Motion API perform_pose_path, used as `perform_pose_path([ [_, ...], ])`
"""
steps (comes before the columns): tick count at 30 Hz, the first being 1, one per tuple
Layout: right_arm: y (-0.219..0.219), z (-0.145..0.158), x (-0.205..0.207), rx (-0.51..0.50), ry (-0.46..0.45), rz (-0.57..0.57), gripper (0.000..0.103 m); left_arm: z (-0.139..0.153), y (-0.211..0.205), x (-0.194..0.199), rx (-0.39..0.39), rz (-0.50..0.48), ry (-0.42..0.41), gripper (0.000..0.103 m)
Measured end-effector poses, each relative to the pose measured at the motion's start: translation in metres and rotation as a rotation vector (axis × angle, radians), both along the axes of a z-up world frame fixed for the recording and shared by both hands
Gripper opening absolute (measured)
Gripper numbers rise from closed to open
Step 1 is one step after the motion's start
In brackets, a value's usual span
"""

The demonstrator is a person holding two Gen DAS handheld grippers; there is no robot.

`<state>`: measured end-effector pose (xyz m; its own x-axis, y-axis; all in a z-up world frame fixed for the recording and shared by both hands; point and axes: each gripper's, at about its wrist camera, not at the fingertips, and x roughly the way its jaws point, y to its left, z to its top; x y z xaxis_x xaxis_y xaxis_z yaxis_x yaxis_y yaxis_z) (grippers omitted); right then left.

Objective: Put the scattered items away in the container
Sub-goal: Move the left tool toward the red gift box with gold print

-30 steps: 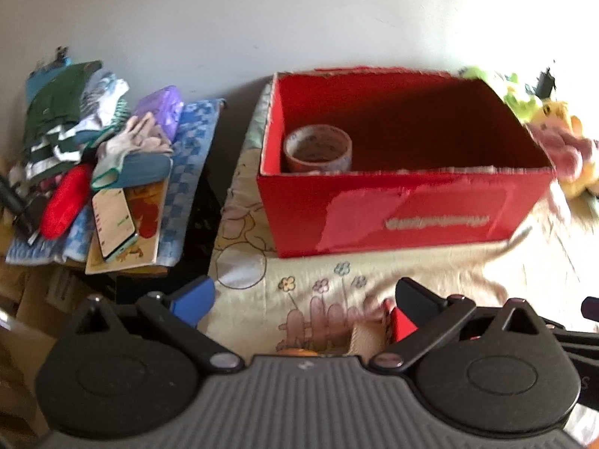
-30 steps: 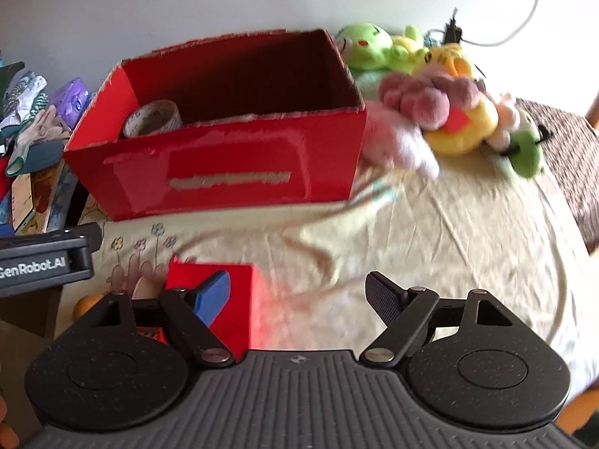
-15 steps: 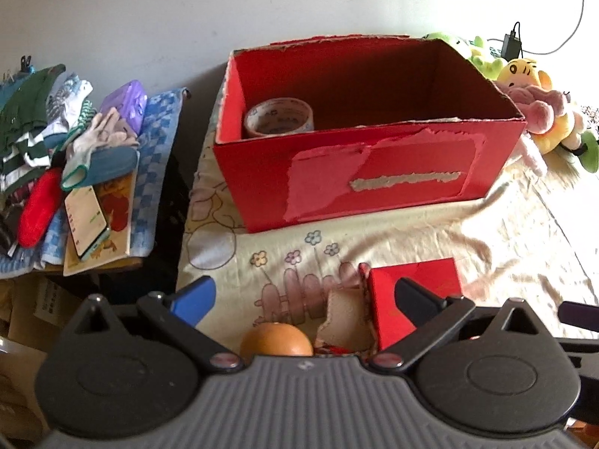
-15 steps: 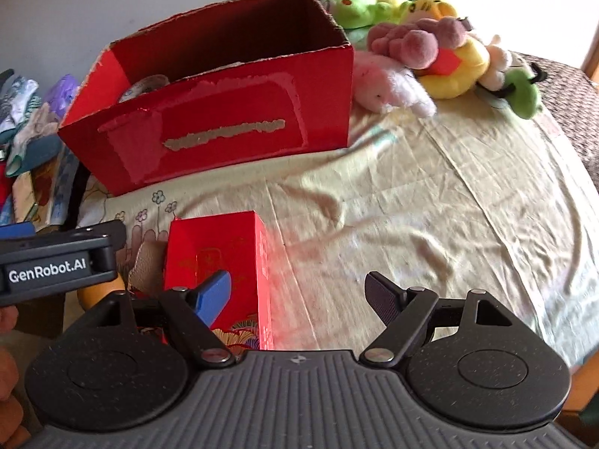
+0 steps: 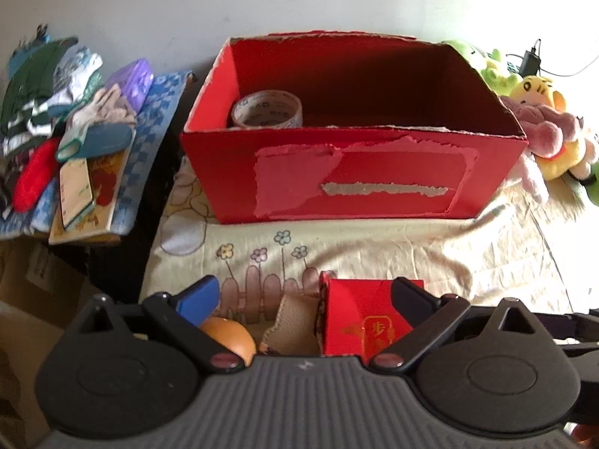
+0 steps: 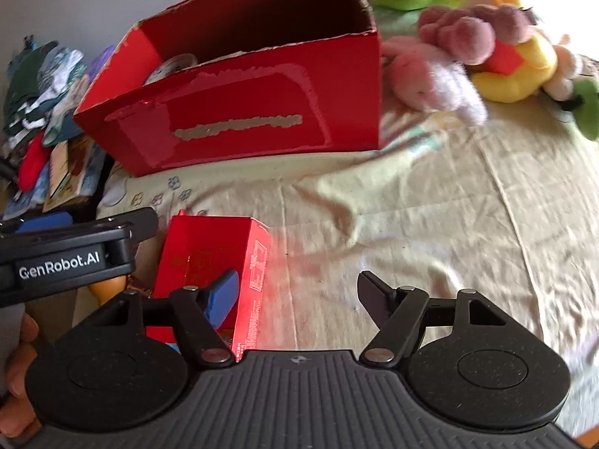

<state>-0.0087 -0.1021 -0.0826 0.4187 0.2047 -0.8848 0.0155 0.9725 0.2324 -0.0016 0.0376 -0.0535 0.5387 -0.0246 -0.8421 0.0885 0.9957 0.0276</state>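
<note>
A big red cardboard box (image 5: 355,172) stands open on the cream sheet, with a tape roll (image 5: 266,109) in its left corner. In front of it lie a small red box (image 5: 361,310), an orange (image 5: 226,336) and a torn tan piece (image 5: 294,323). My left gripper (image 5: 303,295) hangs open just above these three. In the right wrist view the small red box (image 6: 213,258) sits under the blue finger. My right gripper (image 6: 297,292) is closing, its pads touch nothing, and only the box's right edge shows in the gap.
Plush toys (image 6: 486,56) lie right of the big box (image 6: 243,112). A pile of clothes and books (image 5: 71,131) covers a low stand on the left, with a dark gap beside the sheet. The left gripper's body (image 6: 71,258) and a hand (image 6: 18,355) are at the right view's left edge.
Both grippers sank toward the sheet and tipped down. The orange, the tan piece and the small red box came into the left view. The right jaws narrowed a little.
</note>
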Motion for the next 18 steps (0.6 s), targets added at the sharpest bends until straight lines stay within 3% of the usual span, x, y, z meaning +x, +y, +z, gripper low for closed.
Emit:
perform_pose_path([
  [6, -0.005, -0.009, 0.005, 0.028, 0.012, 0.085, 0.072, -0.006, -0.001, -0.013, 0.014, 0.029, -0.002, 0.093],
  [13, -0.02, -0.024, 0.011, 0.114, 0.065, 0.077, 0.069, -0.008, 0.016, -0.044, -0.06, -0.05, -0.028, 0.091],
  [18, -0.026, -0.033, 0.017, 0.171, 0.102, 0.043, 0.067, -0.015, 0.019, -0.053, -0.164, -0.114, 0.002, 0.086],
])
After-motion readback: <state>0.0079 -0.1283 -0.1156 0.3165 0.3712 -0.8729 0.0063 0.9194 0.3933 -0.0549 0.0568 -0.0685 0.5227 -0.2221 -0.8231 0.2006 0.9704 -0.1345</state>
